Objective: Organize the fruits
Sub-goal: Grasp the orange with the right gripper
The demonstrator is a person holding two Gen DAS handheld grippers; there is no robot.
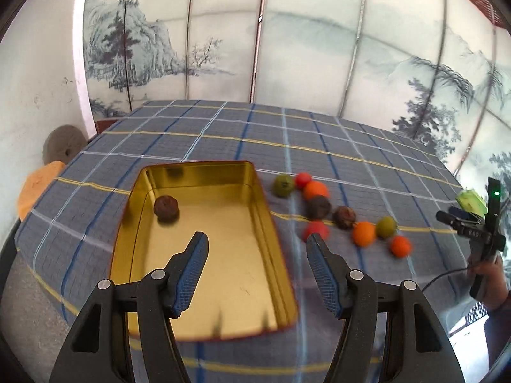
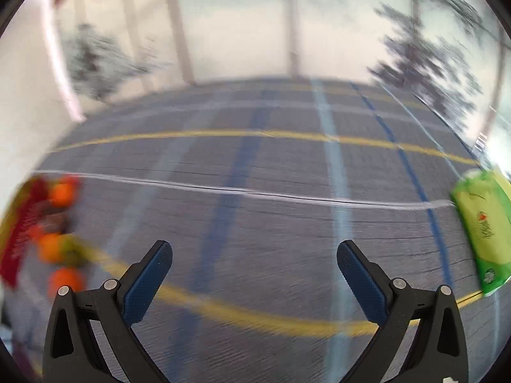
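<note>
A gold tin box [image 1: 223, 287] lies on the plaid tablecloth with one dark brown fruit [image 1: 166, 206] inside near its far left. Several loose fruits lie right of the tin: a green one [image 1: 283, 185], an orange one [image 1: 315, 190], a dark brown one [image 1: 318, 206], a red one [image 1: 316, 230]. My left gripper [image 1: 255, 242] is open and empty above the tin's right edge. My right gripper [image 2: 255, 252] is open and empty over bare cloth; it also shows in the left wrist view [image 1: 472, 223] at the far right. The right wrist view is blurred, with the fruits [image 2: 59, 249] at its left edge.
A green packet [image 2: 485, 229] lies on the cloth at the right. A painted folding screen [image 1: 255, 32] stands behind the table. An orange cushion [image 1: 35, 188] and a grey round object [image 1: 62, 146] sit beyond the table's left edge.
</note>
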